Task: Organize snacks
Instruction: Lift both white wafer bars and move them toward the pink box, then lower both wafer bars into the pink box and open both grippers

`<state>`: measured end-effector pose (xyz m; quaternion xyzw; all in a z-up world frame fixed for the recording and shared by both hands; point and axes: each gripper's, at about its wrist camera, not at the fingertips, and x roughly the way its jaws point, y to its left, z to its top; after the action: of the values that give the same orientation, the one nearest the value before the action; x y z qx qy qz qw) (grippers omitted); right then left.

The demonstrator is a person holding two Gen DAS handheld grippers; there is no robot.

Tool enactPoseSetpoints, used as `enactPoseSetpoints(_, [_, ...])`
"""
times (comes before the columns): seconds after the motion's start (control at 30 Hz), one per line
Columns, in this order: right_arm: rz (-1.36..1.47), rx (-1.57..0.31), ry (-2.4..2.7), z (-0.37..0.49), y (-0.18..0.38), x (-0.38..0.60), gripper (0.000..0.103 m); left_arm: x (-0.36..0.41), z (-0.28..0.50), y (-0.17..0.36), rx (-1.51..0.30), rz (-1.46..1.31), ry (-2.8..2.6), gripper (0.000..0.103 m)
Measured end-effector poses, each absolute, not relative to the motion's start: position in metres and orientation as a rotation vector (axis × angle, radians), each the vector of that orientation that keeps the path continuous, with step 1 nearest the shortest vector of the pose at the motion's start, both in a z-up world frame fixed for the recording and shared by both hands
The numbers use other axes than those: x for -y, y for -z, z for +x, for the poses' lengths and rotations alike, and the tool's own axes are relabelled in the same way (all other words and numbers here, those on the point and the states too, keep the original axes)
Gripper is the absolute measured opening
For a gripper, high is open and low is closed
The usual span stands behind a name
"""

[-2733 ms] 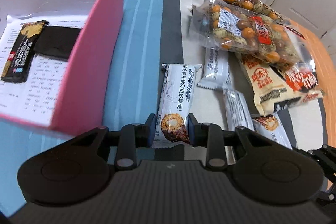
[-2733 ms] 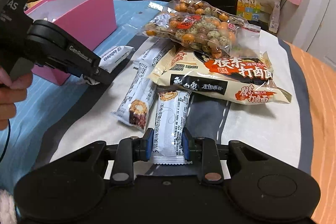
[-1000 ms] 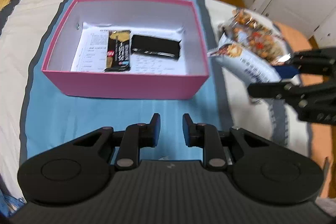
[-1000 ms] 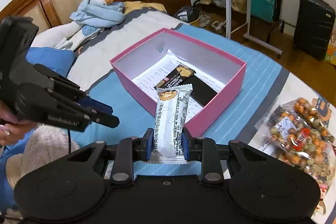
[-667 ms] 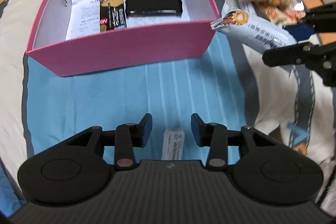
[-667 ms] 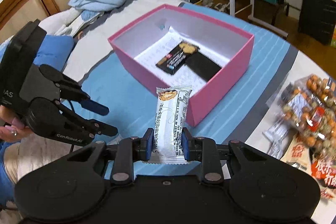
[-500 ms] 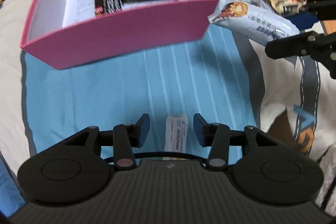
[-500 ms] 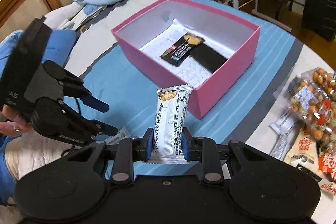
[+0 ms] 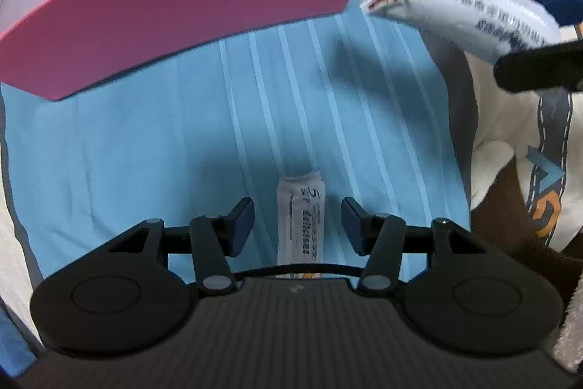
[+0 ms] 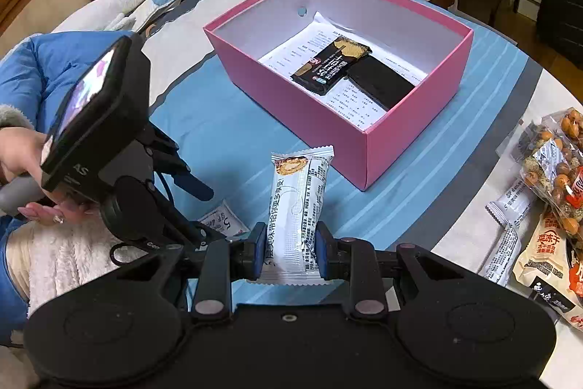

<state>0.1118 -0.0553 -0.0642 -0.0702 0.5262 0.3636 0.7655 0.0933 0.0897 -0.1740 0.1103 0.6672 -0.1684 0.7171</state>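
Left claw (image 9: 297,225) released bar (image 9: 300,218); right claw (image 10: 290,252) gripping wafer (image 10: 297,206).

The box (image 10: 368,148) sits on the bed (image 10: 218,119). Inside it, a sheet of paper (image 10: 291,55) covers the bottom, with a snack bar (image 10: 329,66) lying on it and a flat pack (image 10: 380,82) just to its right, touching it. In front of the box, on the bed, a wrapped cake (image 9: 300,216) lies between the spread fingers of the left claw (image 9: 297,225). To its right, the right claw (image 10: 290,250) grips a second wrapped cake (image 10: 297,206) above the bed. Right of the box lies a pile of snack bags (image 10: 554,177).
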Motion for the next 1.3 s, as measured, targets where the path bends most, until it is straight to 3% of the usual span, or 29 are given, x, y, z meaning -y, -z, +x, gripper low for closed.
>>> enactPoseSetpoints(0.2, [-0.155,-1.155,-0.797,0.113,0.070,0.053,0.032,-0.086,0.083,0.197,-1.534,0.217,0.378,0.050])
enactPoseSetpoints(0.33, [-0.163,-1.165,-0.793,0.114,0.075,0.051,0.032,-0.083,0.079,0.205,-1.504,0.265,0.336,0.024])
enactPoseSetpoints(0.6, [-0.183,-1.169,-0.790,0.113,0.076,0.050,0.032,-0.086,0.069,0.179,-1.419,0.256,0.317,0.022])
enactPoseSetpoints(1.3, [-0.238,-1.085,-0.791,0.103,0.043,0.052,0.031,-0.114,0.073,0.049,-1.112,0.113,0.306,0.023])
